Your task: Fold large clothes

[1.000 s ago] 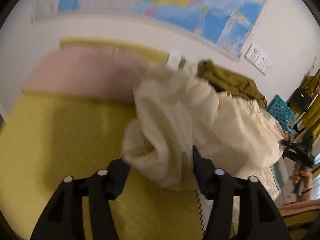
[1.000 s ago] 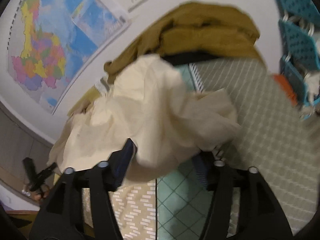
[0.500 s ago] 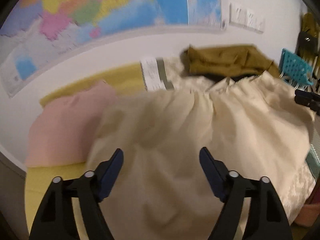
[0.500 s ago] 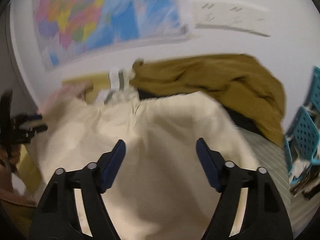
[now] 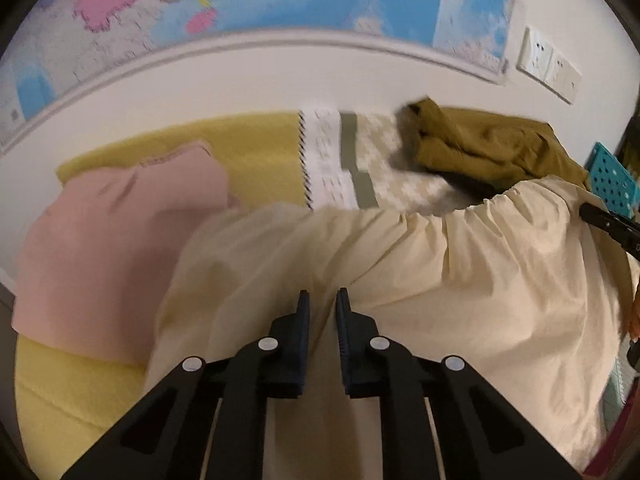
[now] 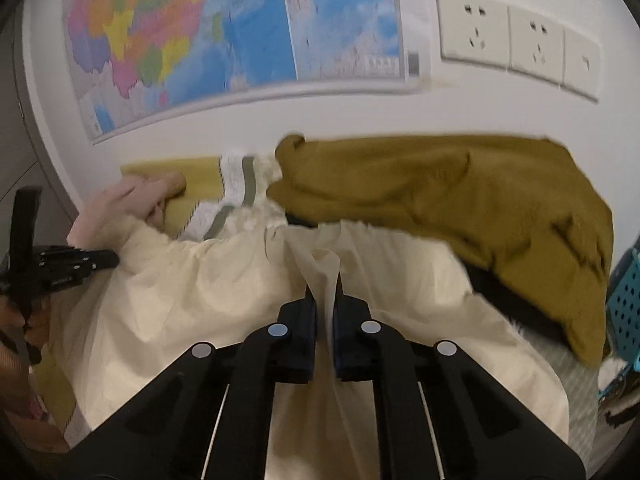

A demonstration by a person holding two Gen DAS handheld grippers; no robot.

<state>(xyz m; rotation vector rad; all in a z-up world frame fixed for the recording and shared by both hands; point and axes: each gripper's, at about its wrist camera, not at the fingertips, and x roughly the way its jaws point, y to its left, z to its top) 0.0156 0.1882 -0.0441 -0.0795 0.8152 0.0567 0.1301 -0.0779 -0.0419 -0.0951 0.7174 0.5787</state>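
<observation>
A large cream garment [image 5: 440,280] lies spread and rumpled over the bed, its gathered edge towards the wall. My left gripper [image 5: 322,300] is closing its jaws on a fold of this cloth, which runs up between the pads. In the right wrist view the same cream garment [image 6: 200,300] rises in a peaked fold, and my right gripper [image 6: 324,292] is shut on it. The other tool shows in each view: the right one [image 5: 612,228] at the right edge, the left one [image 6: 72,264] at the left, held by a hand.
A pink garment [image 5: 112,248] lies left on the yellow sheet [image 5: 72,392]. An olive garment [image 6: 460,200] is heaped at the back right over something black. A blue perforated basket [image 6: 628,300] stands at the right. A wall map [image 6: 200,40] and sockets [image 6: 516,40] are behind.
Both grippers stood open over the bunched cream garment; it now lies spread out and both pairs of jaws have closed on folds of it. Both views swung towards the wall.
</observation>
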